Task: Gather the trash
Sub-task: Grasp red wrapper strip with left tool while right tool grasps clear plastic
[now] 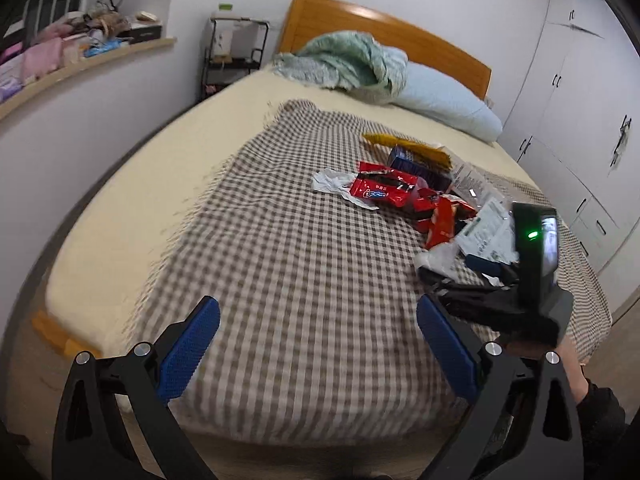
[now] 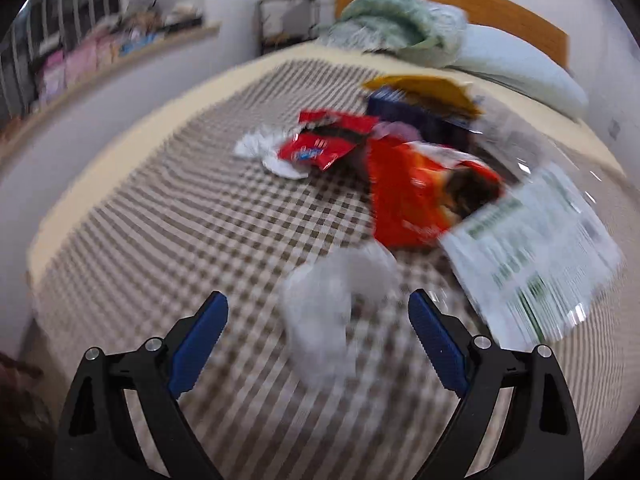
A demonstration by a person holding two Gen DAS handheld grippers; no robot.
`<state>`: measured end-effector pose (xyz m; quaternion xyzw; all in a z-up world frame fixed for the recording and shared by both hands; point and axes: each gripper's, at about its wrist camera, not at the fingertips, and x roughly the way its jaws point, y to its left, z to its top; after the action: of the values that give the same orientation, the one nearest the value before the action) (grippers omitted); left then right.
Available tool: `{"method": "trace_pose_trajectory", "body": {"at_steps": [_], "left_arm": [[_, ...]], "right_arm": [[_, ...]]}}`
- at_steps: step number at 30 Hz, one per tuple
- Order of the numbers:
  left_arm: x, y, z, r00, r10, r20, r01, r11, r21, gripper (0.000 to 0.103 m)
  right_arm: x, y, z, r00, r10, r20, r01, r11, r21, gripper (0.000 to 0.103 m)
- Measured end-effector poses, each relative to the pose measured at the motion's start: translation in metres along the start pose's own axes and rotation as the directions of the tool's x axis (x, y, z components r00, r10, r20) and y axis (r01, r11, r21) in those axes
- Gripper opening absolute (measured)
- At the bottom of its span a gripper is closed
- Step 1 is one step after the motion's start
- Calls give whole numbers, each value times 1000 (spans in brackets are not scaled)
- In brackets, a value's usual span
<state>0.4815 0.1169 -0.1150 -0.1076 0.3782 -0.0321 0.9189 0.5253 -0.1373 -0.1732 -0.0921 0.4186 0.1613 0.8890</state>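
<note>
Clearly nothing collected yet: wrappers still piled on bed; left tongs & right tongs spread, empty.

Left gripper and right gripper both agape, angled down.

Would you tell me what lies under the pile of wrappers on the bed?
A brown checked blanket lies under the wrappers, over a cream sheet. Anything beneath the pile itself is covered.
</note>
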Motion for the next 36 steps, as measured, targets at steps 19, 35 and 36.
{"method": "trace_pose_trajectory", "body": {"at_steps": [19, 35, 36], "left_arm": [[239, -155, 83, 988, 154, 14, -136, 815, 564, 77], [98, -125, 133, 991, 60, 123, -97, 940, 327, 4], [87, -125, 135, 992, 42, 120, -79, 944, 321, 4]], "right_arm": [[-80, -100, -2, 959, -25, 281, -28, 982, 184, 28], [-69, -96, 2, 962, 62, 267, -115, 975, 188, 28], [-70, -93, 1, 961, 67, 268, -119, 976, 182, 28]]}}
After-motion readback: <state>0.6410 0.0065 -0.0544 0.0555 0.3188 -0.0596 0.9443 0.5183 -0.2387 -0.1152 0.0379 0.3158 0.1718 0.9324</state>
